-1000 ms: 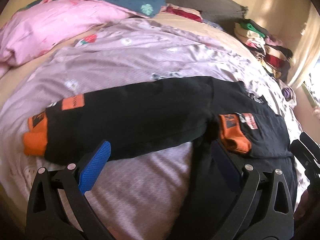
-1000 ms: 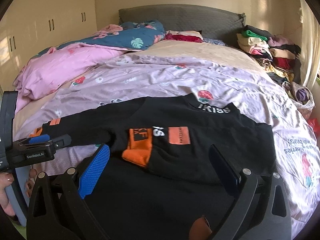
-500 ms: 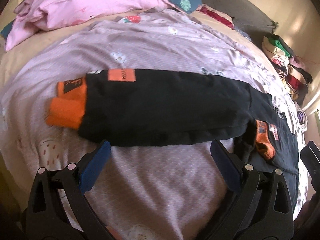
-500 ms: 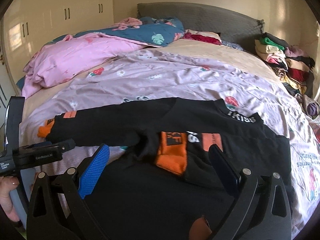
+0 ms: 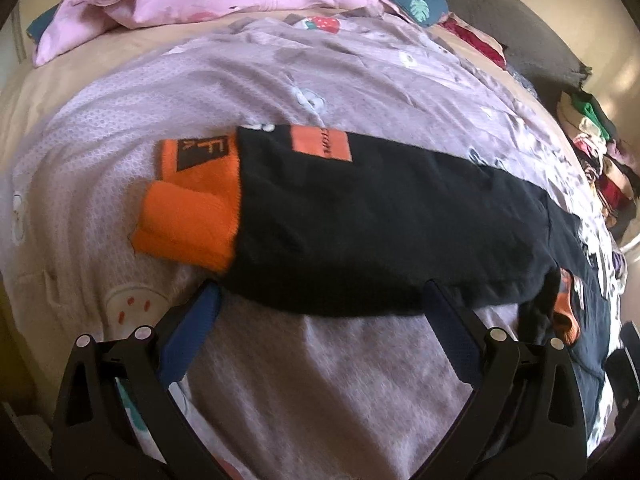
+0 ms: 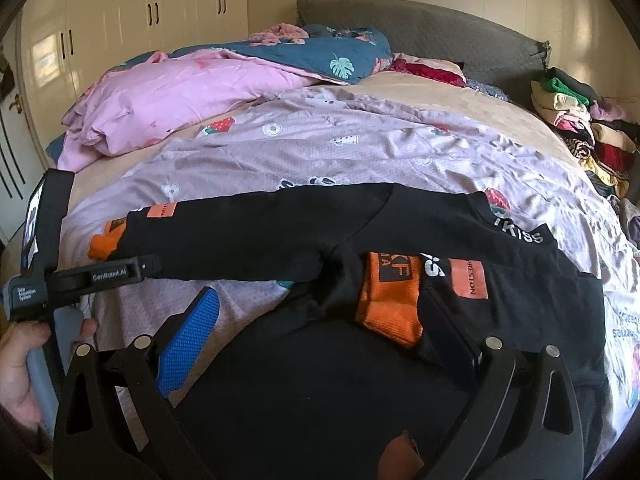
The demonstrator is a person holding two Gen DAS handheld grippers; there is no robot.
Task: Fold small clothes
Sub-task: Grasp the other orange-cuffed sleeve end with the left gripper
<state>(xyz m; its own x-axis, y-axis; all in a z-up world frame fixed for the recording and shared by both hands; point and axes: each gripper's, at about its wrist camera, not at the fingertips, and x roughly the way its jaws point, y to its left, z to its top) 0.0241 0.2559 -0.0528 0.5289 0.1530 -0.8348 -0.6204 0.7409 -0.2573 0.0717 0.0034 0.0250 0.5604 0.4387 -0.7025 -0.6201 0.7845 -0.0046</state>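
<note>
I see the black sweatshirt [image 6: 400, 240] lying flat on the lilac printed bedsheet [image 6: 320, 144], one sleeve [image 5: 380, 216] stretched out, its orange cuff [image 5: 188, 224] beside my left gripper [image 5: 320, 312]. Left gripper spread wide, empty. Right gripper [image 6: 320, 320] likewise released, over the folded-in sleeve's orange cuff [image 6: 390, 300].

Black sweatshirt [image 6: 360, 380] with orange cuffs lies flat, one sleeve outstretched.

A matt black cloth sweater [image 6: 400, 232] with ribbed orange knit cuffs [image 5: 192, 220] lies on a crinkled lilac cotton sheet [image 5: 320, 380]; gripper fingers [image 6: 188, 340] show matt black plastic, textured blue pads, shiny metal rivets.
</note>
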